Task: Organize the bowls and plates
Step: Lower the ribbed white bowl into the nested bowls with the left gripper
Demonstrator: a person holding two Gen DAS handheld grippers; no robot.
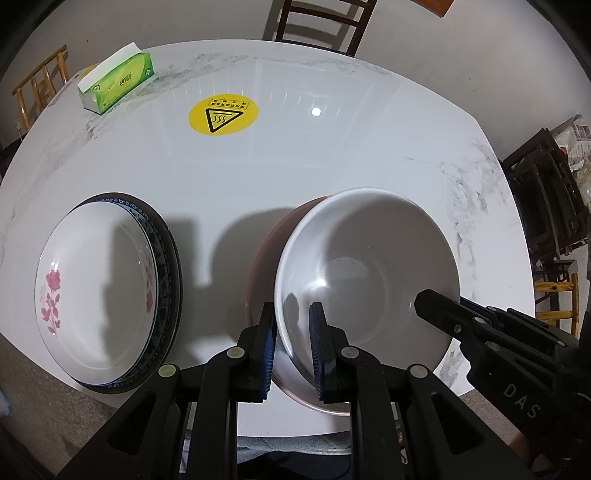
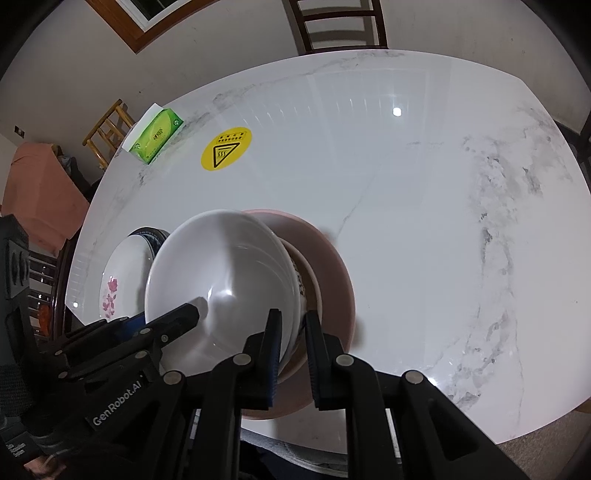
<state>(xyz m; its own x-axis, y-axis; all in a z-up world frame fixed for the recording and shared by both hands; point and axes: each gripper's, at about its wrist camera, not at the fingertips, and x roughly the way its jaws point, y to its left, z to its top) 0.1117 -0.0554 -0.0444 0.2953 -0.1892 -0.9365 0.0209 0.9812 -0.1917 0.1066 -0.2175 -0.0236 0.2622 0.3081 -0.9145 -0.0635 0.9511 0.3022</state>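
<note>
A plain white bowl (image 1: 369, 266) (image 2: 221, 273) is held by its rim from two sides, over a larger pink bowl (image 1: 264, 258) (image 2: 332, 254) on the marble table (image 1: 295, 166). My left gripper (image 1: 293, 347) (image 2: 192, 312) is shut on the bowl's near-left rim. My right gripper (image 2: 294, 350) (image 1: 428, 302) is shut on the opposite rim. In the right wrist view a patterned rim (image 2: 304, 280) shows between the white and pink bowls. I cannot tell whether the white bowl rests on what is below. To the left, a white flowered plate (image 1: 96, 288) (image 2: 118, 273) lies on a dark blue-patterned plate (image 1: 168, 273).
A green tissue box (image 1: 118, 81) (image 2: 157, 134) and a round yellow warning sticker (image 1: 222, 114) (image 2: 226, 147) are at the table's far left. A dark chair (image 1: 317, 22) (image 2: 340, 22) stands behind the table. The plates and bowls sit close to the near table edge.
</note>
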